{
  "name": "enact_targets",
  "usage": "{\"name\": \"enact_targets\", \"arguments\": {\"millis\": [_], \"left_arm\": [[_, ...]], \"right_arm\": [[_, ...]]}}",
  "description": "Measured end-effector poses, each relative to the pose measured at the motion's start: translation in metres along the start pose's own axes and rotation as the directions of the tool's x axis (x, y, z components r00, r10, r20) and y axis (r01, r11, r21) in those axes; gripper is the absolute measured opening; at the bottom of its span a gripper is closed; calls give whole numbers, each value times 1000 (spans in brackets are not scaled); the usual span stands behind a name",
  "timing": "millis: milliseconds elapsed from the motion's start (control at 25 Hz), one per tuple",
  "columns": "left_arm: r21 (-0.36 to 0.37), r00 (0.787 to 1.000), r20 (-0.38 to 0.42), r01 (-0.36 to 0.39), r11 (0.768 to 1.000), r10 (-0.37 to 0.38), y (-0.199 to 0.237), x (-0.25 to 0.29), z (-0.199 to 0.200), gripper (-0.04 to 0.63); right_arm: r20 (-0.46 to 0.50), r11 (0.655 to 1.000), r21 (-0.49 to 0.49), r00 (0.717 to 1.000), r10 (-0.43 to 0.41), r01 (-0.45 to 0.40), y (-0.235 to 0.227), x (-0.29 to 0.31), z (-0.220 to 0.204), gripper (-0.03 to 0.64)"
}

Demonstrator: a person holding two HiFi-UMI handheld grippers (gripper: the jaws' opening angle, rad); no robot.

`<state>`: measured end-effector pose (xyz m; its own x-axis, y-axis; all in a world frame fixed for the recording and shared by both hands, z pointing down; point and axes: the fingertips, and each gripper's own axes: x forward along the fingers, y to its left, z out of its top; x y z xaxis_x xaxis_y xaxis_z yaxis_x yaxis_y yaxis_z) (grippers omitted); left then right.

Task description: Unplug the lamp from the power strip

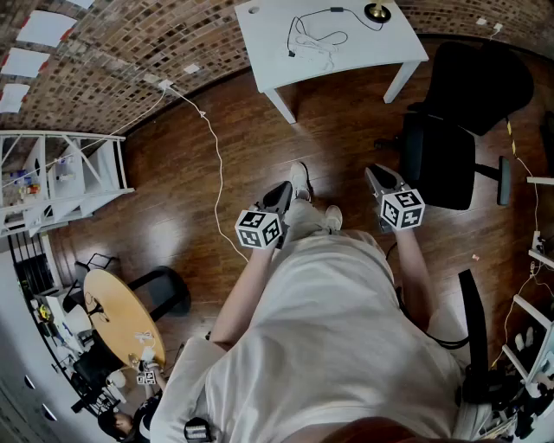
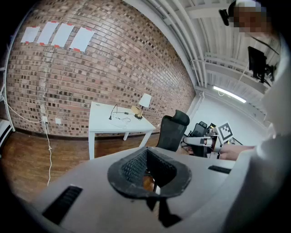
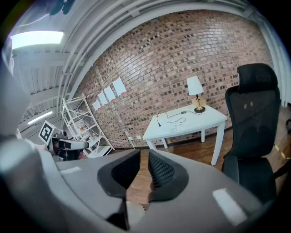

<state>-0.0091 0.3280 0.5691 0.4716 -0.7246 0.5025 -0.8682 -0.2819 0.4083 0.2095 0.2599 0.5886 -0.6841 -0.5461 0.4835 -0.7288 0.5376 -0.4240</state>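
A white table (image 1: 346, 52) stands against the brick wall, well ahead of me. On it is the lamp, of which only the brass base (image 1: 376, 12) shows in the head view; its white shade (image 3: 195, 85) shows in the right gripper view. A black cable (image 1: 299, 30) runs from the lamp across the tabletop beside a white cord and a small white strip (image 1: 326, 57). My left gripper (image 1: 284, 189) is at waist height, far from the table, with its pads meeting at the tip. My right gripper (image 1: 378, 173) is level with it, jaws a narrow slit apart and empty.
A black office chair (image 1: 459, 130) stands right of the table. A white cable (image 1: 212, 147) trails from a wall outlet across the wooden floor. White shelving (image 1: 61, 173) is at the left, and a round wooden table (image 1: 121, 316) at the lower left.
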Motion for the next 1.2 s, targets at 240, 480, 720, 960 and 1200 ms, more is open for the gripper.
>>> {"name": "enact_targets", "arguments": {"millis": [240,480,720,960,1200], "left_arm": [[24,998,-10,58,998,-57,10,23,19,2],[60,997,-21,73,996,-71,34,41,48,2],[18,996,14,90,996,-90,92,59,91,2],[-4,992,20,125,992,-125,143,90,135,3],[-46,985,2,171,984,-172,182,113,158,3]], "right_arm": [[65,986,145,995,79,-88,7,21,29,46],[60,988,136,996,61,-69,1,54,55,46],[46,992,126,999,28,-33,4,105,85,46],[35,995,95,999,4,-7,10,158,119,46],[26,997,68,999,-29,27,13,199,146,46]]}}
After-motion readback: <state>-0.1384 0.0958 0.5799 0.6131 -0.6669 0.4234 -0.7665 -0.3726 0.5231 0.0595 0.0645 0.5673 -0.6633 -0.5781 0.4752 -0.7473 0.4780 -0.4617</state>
